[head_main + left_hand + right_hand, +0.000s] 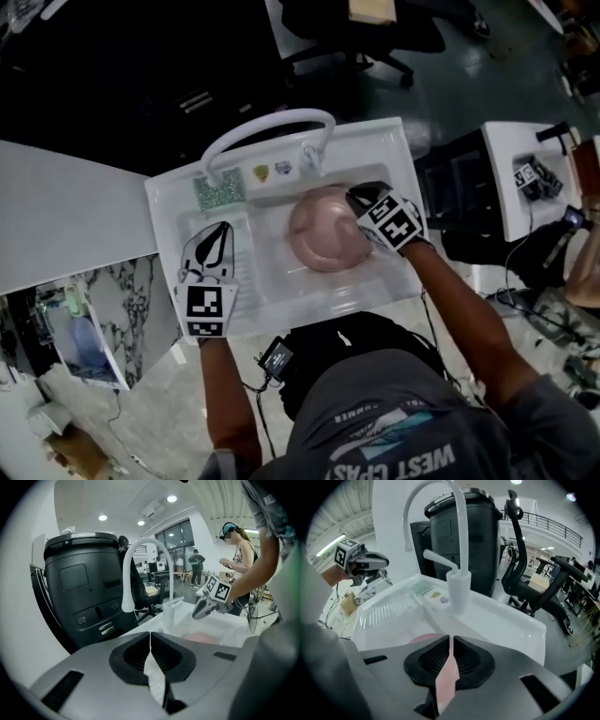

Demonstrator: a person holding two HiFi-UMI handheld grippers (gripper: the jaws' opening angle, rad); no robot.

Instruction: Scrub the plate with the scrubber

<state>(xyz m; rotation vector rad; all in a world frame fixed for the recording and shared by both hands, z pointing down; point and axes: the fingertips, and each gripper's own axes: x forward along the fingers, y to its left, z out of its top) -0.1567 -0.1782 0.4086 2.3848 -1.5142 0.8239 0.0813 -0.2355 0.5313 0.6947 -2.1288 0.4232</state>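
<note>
A pink plate [323, 234] lies in the basin of the white sink [394, 155]; it shows as a pink sliver [424, 638] in the right gripper view and faintly [202, 637] in the left gripper view. A green scrubber [217, 191] rests on the sink's back ledge, left of the tap [423, 589]. My right gripper [360, 196] hovers over the plate's right rim, jaws shut and empty [451, 641]. My left gripper [217, 231] is above the drainboard on the left, also shut with nothing held [150, 637].
A white arched faucet [272, 127] rises from the back ledge [457, 536]. A black bin [89, 583] and an office chair [525, 573] stand behind the sink. A white table [525, 178] with gear is at the right. A person [239, 559] stands far off.
</note>
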